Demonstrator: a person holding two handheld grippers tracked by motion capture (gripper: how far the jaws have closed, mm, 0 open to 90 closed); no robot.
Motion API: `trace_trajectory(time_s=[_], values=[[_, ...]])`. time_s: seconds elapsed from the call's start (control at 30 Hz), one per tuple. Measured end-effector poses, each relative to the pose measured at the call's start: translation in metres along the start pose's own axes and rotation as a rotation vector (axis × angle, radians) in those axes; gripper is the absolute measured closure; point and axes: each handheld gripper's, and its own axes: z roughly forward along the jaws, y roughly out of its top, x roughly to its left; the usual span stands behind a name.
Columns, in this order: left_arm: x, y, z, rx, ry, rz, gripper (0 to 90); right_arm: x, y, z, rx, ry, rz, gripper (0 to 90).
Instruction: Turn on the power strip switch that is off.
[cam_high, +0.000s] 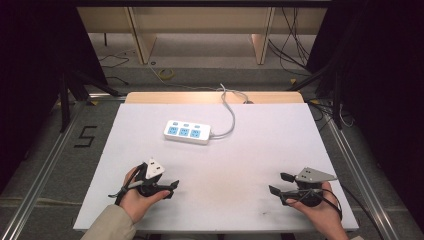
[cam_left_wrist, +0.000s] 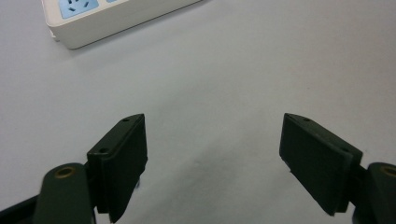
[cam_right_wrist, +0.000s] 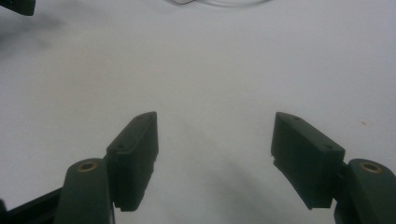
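High view: a white plastic power strip (cam_high: 187, 132), a slim bar with rounded ends and blue socket faces, lies mid-counter, its grey cord (cam_high: 229, 116) curling away. Both hands rest at the near edge of the matte white counter (cam_high: 250, 150), well apart from it. Left claw (cam_high: 172, 187) and right claw (cam_high: 277, 183) gape, released and empty. Likely nothing is begun; next, reach forward to the strip.

The high view looked forward and down from above the near edge of the table (cam_high: 215, 150). Each gripper view sat low and close over the tabletop, facing along its own jaws toward the power strip (cam_high: 187, 132), which the high and left gripper views shared.
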Motion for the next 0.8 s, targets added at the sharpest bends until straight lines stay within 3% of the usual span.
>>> trace_trajectory(time_s=[0.23, 0.3, 0.43, 0.57, 0.8], values=[[-0.001, 0.002, -0.004, -0.004, 0.018, 0.003, 31.1, 0.001, 0.0, 0.0, -0.004, -0.002, -0.001, 33.0], [0.0, 0.005, -0.007, -0.007, 0.039, 0.014, 40.1, 0.001, 0.0, 0.0, -0.004, -0.002, -0.005, 33.0], [0.001, 0.008, -0.01, -0.01, 0.066, 0.036, 67.1, 0.0, -0.001, -0.001, -0.004, -0.007, 0.004, 33.0], [0.001, 0.01, -0.011, 0.009, 0.068, 0.035, 87.7, 0.0, -0.001, -0.002, -0.004, -0.008, 0.006, 33.2], [0.0, 0.015, -0.011, 0.027, 0.055, 0.043, 89.7, 0.0, -0.001, -0.002, -0.004, -0.008, -0.001, 33.2]])
